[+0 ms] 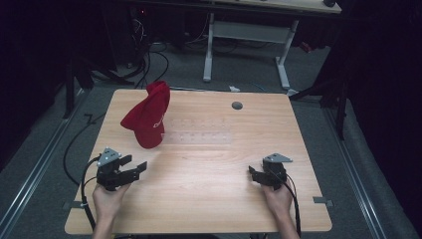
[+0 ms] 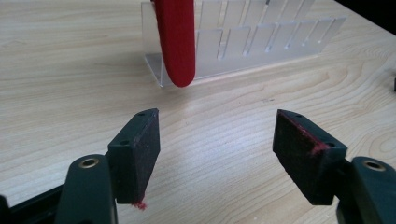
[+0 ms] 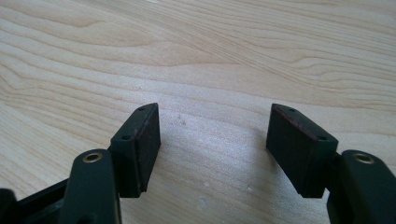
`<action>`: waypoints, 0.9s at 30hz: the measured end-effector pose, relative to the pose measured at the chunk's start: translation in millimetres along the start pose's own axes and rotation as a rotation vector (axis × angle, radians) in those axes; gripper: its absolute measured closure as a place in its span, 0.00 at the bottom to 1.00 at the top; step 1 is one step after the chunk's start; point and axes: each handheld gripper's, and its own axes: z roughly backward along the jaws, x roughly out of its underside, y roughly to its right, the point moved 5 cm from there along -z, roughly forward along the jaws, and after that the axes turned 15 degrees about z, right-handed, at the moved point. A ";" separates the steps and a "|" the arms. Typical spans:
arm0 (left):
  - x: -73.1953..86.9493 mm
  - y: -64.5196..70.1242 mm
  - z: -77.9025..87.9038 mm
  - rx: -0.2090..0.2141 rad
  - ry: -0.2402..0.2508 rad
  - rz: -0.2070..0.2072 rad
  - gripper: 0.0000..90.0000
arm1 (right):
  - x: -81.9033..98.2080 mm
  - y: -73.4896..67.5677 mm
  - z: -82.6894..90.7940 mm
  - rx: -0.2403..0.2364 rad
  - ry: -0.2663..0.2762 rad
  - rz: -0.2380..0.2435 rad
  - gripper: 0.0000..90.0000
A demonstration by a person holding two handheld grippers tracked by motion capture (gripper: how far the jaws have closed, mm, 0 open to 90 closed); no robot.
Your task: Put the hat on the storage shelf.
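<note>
A pale wooden worktop (image 1: 209, 179) is seen from the high view, with a dark round hole (image 1: 237, 105) near its far edge. Towards its far left a red cap (image 1: 148, 121) is hung over the left end of a clear acrylic rack (image 1: 199, 132), which is stood on the wood and stretches to the right of the cap. The cap is propped upright, its crown raised towards the far edge and its brim hanging down towards the near side.

The left gripper (image 1: 137, 165) is held near the front left of the worktop, just short of the cap and slightly to its near left, with bare wood between them; nothing is touched by it. In the left gripper view the cap's red brim (image 2: 176, 42) is found ahead and a little left of the midline between the jaws, hanging down in front of the clear rack (image 2: 261, 44), whose slotted dividers run off to the right. The left gripper (image 2: 216, 154) is spread wide, nothing is caught between its pads, and traces of red lint are seen on them.

The right gripper (image 1: 253, 173) is held at the front right, well apart from the cap and the rack. In the right gripper view the right gripper (image 3: 213, 149) is likewise spread, with bare wood grain between its jaws
</note>
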 end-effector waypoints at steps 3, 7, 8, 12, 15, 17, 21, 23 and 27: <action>3.9 -2.0 -3.5 -0.005 -0.009 0.004 0.36 | 0.0 0.0 0.0 0.000 0.000 0.000 0.39; 6.5 -5.3 -7.2 -0.011 -0.021 0.023 0.36 | 0.0 0.0 0.0 0.000 0.000 0.000 0.39; 7.2 -5.7 -8.1 -0.011 -0.020 0.022 0.36 | 0.0 0.0 0.0 0.000 0.000 0.000 0.39; 10.9 -9.0 -11.8 -0.020 -0.027 0.024 0.37 | 0.0 0.1 0.0 0.000 0.001 0.002 0.39; 14.4 -13.5 -15.3 -0.034 -0.029 0.026 0.37 | 0.0 0.0 0.0 0.000 0.000 0.000 0.40; 16.9 -17.2 -18.0 -0.054 -0.021 0.013 0.37 | 0.0 0.0 0.0 0.000 0.000 0.001 0.39; 22.6 -24.9 -24.1 -0.090 -0.011 -0.015 0.37 | 0.0 0.0 0.0 0.000 0.000 0.001 0.40; 26.3 -29.1 -26.9 -0.108 -0.014 -0.034 0.37 | 0.0 0.0 0.0 0.000 0.000 -0.001 0.39; 32.8 -36.6 -32.5 -0.142 -0.007 -0.069 0.37 | 0.0 0.0 0.0 0.001 0.000 -0.001 0.40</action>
